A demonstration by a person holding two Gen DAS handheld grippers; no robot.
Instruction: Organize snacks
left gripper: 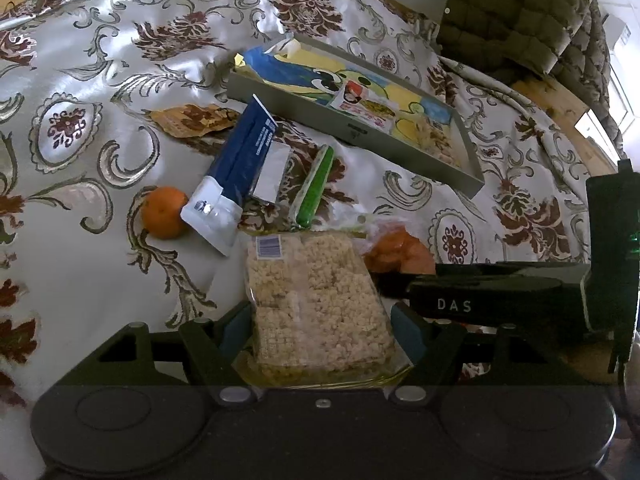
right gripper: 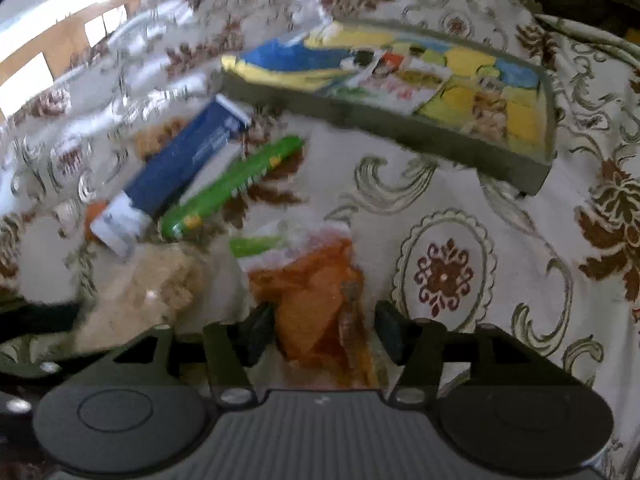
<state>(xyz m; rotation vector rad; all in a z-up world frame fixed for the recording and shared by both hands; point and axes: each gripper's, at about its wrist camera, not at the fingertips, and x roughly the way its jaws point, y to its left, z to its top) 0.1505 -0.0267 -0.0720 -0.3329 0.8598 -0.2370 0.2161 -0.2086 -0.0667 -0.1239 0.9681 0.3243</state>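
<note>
Satin cloth (left gripper: 120, 80), white with brown and grey scrollwork, covers the bench and carries every item. Left tongs (left gripper: 320, 330): set either side of a clear pack of puffed-rice cakes (left gripper: 316, 292), pads against its two edges, holding it. Right tongs (right gripper: 324, 330): blurred in their own view, standing wide around a clear bag of orange crisps (right gripper: 320, 300); whether the pads touch the bag cannot be told. Grey tray (left gripper: 472, 178), beyond the snacks, holds one large blue-and-yellow cartoon packet (left gripper: 360, 84). Between tray and rice cakes: blue-and-white pouch (left gripper: 236, 172) with a small silver wrapper (left gripper: 272, 176) lying on it; green stick pack (left gripper: 316, 188) just beside. Orange fruit (left gripper: 164, 212), touching the pouch's white end. Brown sachet (left gripper: 192, 120), behind the pouch.
</note>
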